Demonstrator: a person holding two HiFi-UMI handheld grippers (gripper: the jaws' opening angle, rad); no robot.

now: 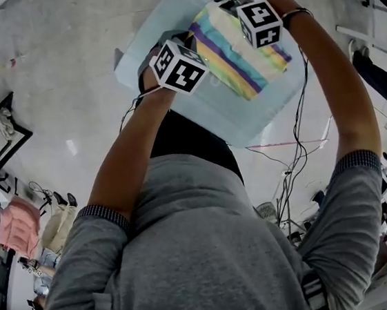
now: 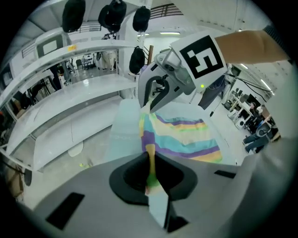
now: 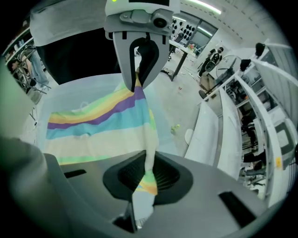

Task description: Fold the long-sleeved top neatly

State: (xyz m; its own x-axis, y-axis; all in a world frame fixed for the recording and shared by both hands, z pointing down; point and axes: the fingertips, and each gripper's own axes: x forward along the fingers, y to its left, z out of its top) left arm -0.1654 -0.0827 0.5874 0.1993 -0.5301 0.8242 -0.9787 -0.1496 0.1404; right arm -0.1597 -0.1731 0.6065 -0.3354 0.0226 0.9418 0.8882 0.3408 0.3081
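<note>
The long-sleeved top [image 1: 237, 52], striped yellow, teal, purple and cream, hangs lifted over the light blue table [image 1: 164, 15]. My left gripper [image 2: 151, 181] is shut on one edge of the top [image 2: 186, 137]. A strip of cloth runs from between its jaws up to the rest of the garment. My right gripper [image 3: 145, 181] is shut on the opposite edge of the top [image 3: 102, 123]. Each gripper shows in the other's view, the right gripper [image 2: 146, 106] and the left gripper [image 3: 136, 86], with the cloth stretched between them. In the head view both marker cubes [image 1: 179, 67] cover the jaws.
The table [image 3: 79, 90] lies under the hanging cloth. A long white counter [image 2: 70, 107] runs beside it, with grey floor between. Cables [image 1: 296, 139] trail to the right of the table. A pile of pink clothing [image 1: 18, 226] sits far left on the floor side.
</note>
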